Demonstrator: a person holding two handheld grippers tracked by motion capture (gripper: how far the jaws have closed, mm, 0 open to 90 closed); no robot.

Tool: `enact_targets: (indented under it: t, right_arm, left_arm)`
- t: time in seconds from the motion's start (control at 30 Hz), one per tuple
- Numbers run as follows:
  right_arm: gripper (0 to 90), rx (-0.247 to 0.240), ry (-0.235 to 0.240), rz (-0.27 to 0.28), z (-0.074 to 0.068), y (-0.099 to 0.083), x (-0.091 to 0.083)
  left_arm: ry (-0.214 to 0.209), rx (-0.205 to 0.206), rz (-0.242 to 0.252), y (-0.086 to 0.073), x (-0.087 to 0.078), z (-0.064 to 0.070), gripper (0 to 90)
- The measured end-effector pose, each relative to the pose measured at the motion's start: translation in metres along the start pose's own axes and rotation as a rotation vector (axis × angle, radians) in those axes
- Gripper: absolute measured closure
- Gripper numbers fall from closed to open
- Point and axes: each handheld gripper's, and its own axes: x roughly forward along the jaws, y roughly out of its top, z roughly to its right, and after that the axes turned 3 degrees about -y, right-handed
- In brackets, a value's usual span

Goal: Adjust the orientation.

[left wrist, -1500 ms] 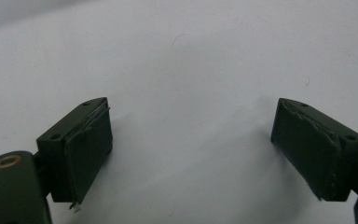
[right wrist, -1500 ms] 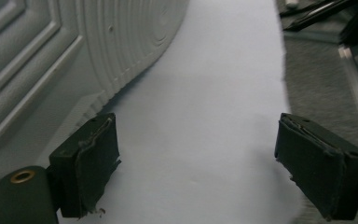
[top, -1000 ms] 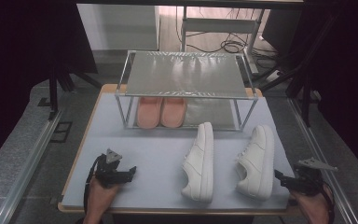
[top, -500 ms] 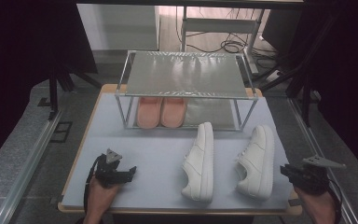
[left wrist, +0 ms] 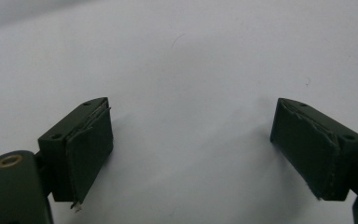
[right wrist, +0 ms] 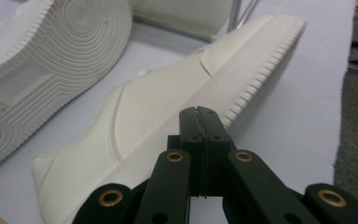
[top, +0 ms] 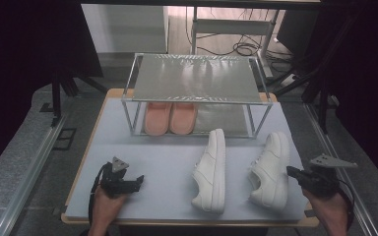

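Two white sneakers lie on their sides on the pale table [top: 152,162]: one in the middle [top: 211,169] and one further right [top: 270,167]. My right gripper [top: 291,171] sits just right of the right sneaker's heel end, its jaws pressed together with nothing between them; in the right gripper view the tips [right wrist: 199,113] point at that sneaker's side [right wrist: 168,107], and the other sneaker's ribbed sole [right wrist: 42,60] is at upper left. My left gripper [top: 137,181] rests at the front left, open over bare tabletop [left wrist: 191,70], its pads [left wrist: 91,144] wide apart.
A metal wire rack [top: 197,78] stands at the back of the table with a pair of pink shoes [top: 170,118] on its lower level. The table's right edge runs close beside my right gripper. Cables and stand legs lie on the floor beyond.
My right hand has drifted slightly right and toward the front edge. The left gripper and both sneakers have stayed put.
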Motion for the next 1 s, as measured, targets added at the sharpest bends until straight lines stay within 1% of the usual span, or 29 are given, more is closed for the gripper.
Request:
enact_targets:
  t: [0.07, 0.17, 0.33, 0.4, 0.47, 0.6, 0.7, 0.77, 1.0]
  right_arm:
    - [89.7, -0.010, -0.009, -0.004, -0.001, 0.001, 0.003]
    - [89.7, -0.011, -0.022, -0.018, -0.001, 0.001, 0.008]
    - [89.9, 0.024, 0.003, 0.009, 0.004, -0.005, 0.007]
    - [90.0, 0.036, 0.004, 0.013, 0.007, -0.007, 0.006]
    - [90.0, 0.032, -0.009, 0.010, 0.008, -0.009, 0.003]
    - [90.0, 0.051, -0.027, 0.016, 0.013, -0.014, -0.001]
    - [90.0, 0.054, -0.050, 0.012, 0.017, -0.018, -0.005]
    - [90.0, 0.065, -0.060, 0.010, 0.021, -0.022, -0.007]
    - [89.9, 0.094, -0.115, -0.023, 0.035, -0.035, -0.012]
  left_arm:
    - [0.000, 0.003, -0.003, 0.000, 0.000, 0.000, 13.0]
    - [0.000, 0.003, -0.003, 0.000, 0.000, 0.000, 13.0]
    - [0.000, 0.000, 0.000, 0.000, 0.000, 0.000, 13.0]
    - [0.000, 0.000, 0.000, 0.000, 0.000, 0.000, 13.0]
    - [0.000, 0.000, 0.000, 0.000, 0.000, 0.000, 13.0]
    - [0.000, 0.000, 0.000, 0.000, 0.000, 0.000, 13.1]
    - [0.000, 0.000, 0.000, 0.000, 0.000, 0.000, 13.0]
    - [0.001, 0.003, -0.003, 0.000, 0.000, 0.000, 13.1]
    - [0.000, 0.003, -0.004, 0.000, 0.000, 0.000, 13.1]
